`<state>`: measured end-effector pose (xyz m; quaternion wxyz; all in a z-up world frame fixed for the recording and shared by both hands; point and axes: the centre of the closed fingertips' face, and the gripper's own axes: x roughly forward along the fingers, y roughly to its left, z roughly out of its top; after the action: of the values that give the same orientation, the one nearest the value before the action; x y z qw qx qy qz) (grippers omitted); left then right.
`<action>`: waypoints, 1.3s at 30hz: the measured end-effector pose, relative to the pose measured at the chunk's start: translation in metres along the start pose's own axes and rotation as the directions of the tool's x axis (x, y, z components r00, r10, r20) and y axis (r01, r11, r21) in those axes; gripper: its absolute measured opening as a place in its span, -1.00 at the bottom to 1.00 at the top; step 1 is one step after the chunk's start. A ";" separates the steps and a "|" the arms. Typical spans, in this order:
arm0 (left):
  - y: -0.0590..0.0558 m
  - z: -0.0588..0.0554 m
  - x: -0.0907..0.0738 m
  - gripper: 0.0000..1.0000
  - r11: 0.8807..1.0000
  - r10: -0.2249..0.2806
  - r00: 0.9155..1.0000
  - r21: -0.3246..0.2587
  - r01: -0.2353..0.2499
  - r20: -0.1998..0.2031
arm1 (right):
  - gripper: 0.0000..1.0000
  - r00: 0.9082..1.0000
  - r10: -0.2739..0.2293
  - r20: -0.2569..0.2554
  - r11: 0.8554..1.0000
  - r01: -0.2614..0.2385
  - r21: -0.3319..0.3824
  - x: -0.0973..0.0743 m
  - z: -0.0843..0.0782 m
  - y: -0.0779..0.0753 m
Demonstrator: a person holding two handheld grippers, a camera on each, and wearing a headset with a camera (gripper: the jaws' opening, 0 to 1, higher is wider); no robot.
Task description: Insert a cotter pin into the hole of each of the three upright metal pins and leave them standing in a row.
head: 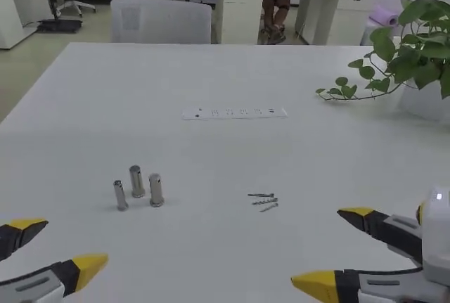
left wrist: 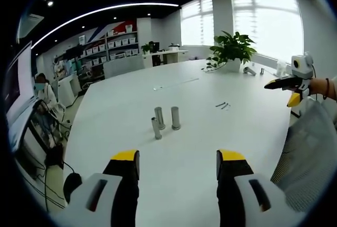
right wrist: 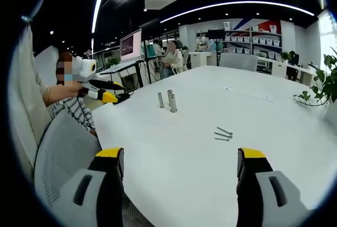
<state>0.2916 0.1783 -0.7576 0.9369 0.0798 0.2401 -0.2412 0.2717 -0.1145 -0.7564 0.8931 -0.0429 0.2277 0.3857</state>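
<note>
Head view: we see three metal pins (head: 137,187) standing clustered on the white counter (head: 225,78), and cotter pins (head: 263,202) lying well apart to their right. The left gripper (head: 75,241) and right gripper (head: 316,245) hover with fingers spread wide, holding nothing. Left gripper view: office shelving (left wrist: 113,45), bright windows (left wrist: 263,16). Right gripper view: a wall graphic (right wrist: 266,27) with writing too small for us to read.

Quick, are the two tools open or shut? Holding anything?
Left tool: open, holding nothing.
Right tool: open, holding nothing.
</note>
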 end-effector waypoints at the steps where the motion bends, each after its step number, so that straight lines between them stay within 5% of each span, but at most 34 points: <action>1: 0.001 0.000 0.002 0.15 1.000 0.000 1.000 0.000 0.000 0.000 | 0.81 1.000 0.000 0.000 1.000 0.000 0.000 0.001 0.000 0.000; 28: 0.032 0.010 0.065 -0.08 1.000 0.019 1.000 -0.024 -0.019 0.012 | 0.76 1.000 0.023 -0.002 1.000 -0.023 -0.002 0.015 0.006 0.007; 39: 0.044 0.006 0.092 -0.23 1.000 0.027 1.000 -0.013 -0.027 0.006 | 0.75 1.000 0.023 0.005 1.000 -0.023 0.013 0.019 0.010 0.007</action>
<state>0.3865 0.1773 -0.7955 0.9413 0.0765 0.2377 -0.2270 0.2819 -0.0939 -0.7551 0.8895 -0.0337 0.2283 0.3944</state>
